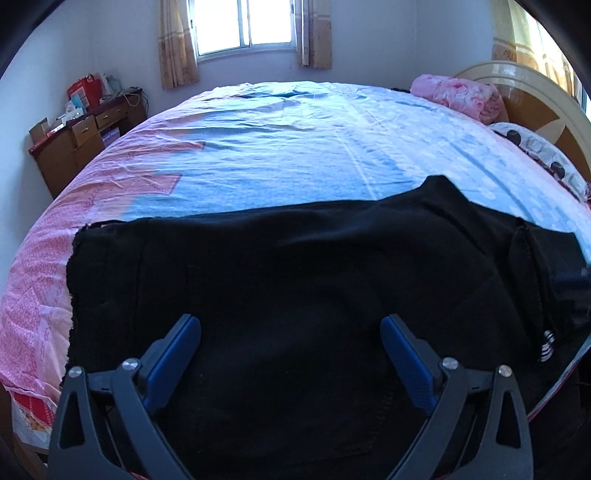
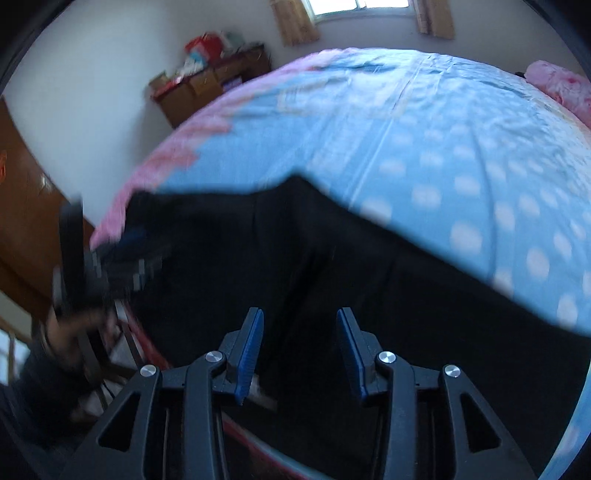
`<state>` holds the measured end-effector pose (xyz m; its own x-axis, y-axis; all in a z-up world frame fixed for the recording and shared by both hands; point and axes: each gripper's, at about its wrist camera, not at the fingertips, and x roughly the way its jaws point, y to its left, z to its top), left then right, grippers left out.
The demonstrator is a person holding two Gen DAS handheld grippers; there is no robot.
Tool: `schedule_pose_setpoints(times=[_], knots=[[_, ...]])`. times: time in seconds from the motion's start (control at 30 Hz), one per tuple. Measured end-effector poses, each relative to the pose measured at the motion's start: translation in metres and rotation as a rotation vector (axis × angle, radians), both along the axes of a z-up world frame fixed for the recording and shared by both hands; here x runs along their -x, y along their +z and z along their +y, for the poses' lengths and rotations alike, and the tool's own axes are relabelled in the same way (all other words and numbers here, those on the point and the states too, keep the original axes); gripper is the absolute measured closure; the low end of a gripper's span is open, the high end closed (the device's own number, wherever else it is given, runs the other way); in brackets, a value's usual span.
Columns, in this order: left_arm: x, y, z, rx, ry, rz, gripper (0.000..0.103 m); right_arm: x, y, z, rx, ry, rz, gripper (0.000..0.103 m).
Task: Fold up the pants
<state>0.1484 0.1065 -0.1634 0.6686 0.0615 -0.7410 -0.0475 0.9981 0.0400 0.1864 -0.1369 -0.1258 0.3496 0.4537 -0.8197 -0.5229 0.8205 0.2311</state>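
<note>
Nearest the lenses: left gripper [image 1: 290, 328] is seen spread wide, right gripper [image 2: 300, 325] parted less; nothing is held by either. Beneath both: black pants [image 1: 280, 280], laid flat along the near bed [image 1: 280, 155] edge. Risk judged: only one layer may be pinched, and the overhanging cloth may be dragged off.

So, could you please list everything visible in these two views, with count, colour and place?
pants: one, black, spread along the bed's near edge
bed sheet: one, blue with pink border, covering the bed
blanket: one, pink, bundled by the headboard
pillow: one, white with dark dots, right side
headboard: one, cream and brown, right
desk: one, brown, cluttered, far left corner
window: one, curtained, far wall
left gripper: black with blue pads, open above the pants
right gripper: same colours, open above the pants
</note>
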Motion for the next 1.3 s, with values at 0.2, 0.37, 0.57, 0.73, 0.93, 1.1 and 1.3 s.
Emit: schedule_pose_setpoints(times=[0.2,0.37,0.57,0.73,0.93,1.1,1.3], knots=[[0.002,-0.007,0.000,-0.009,0.002,-0.016,0.000,0.007,-0.029,-0.005,0.022,-0.033,-0.022,0.054],[0.001,-0.005,0.000,-0.006,0.010,-0.001,0.000,0.024,-0.013,-0.001,0.036,-0.050,-0.070,0.053],[0.002,-0.006,-0.001,-0.008,0.008,-0.007,0.000,0.054,-0.026,0.022,0.085,0.048,-0.115,0.050],[0.006,0.006,0.002,-0.025,-0.003,-0.015,0.000,0.049,-0.026,0.012,0.043,0.006,-0.111,0.049],[0.029,0.031,0.062,-0.072,0.090,-0.070,0.000,0.060,-0.003,-0.004,-0.057,0.030,-0.199,0.049],[0.034,0.022,0.121,-0.032,0.193,-0.028,0.000,0.074,-0.006,-0.006,-0.110,0.060,-0.223,0.049],[0.019,0.004,0.147,0.188,0.144,-0.006,0.004,0.084,-0.010,0.015,-0.079,0.128,-0.258,0.049]])
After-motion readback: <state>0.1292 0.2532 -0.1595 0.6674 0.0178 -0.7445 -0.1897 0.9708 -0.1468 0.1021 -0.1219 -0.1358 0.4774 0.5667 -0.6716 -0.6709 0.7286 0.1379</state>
